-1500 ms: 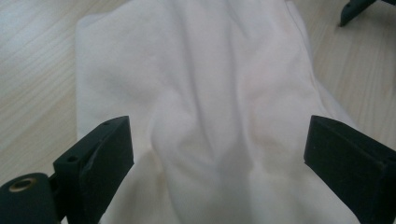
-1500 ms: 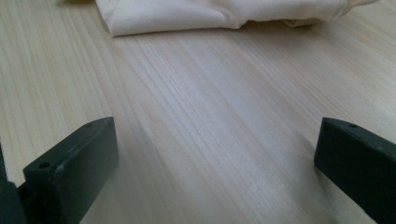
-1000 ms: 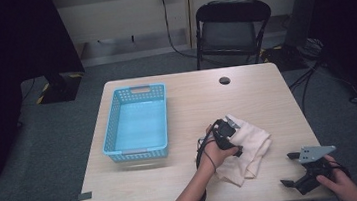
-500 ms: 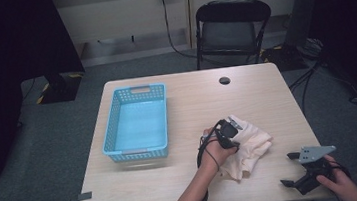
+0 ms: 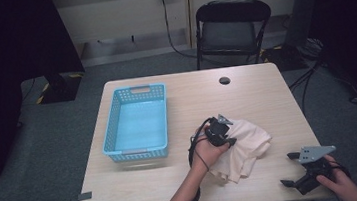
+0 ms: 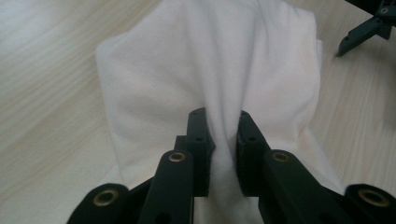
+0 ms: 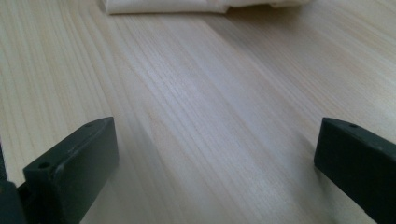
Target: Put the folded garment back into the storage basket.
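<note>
The left gripper has just closed its jaws, clamping a fold of the cream cloth, which hides the pads (the cloth lies crumpled on the bench right of the blue basket). The right gripper rests jaws apart near the bench's front corner, its hand cut off by the frame edge.

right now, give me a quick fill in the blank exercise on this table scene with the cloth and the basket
1. The left gripper is shut on a fold of the cream-white ____.
2. The light blue plastic basket holds ____.
3. The right gripper's jaws stand ____ over the pale wooden table.
4. Beyond the table stands a black folding ____.

Missing words: cloth; nothing; open; chair
</note>
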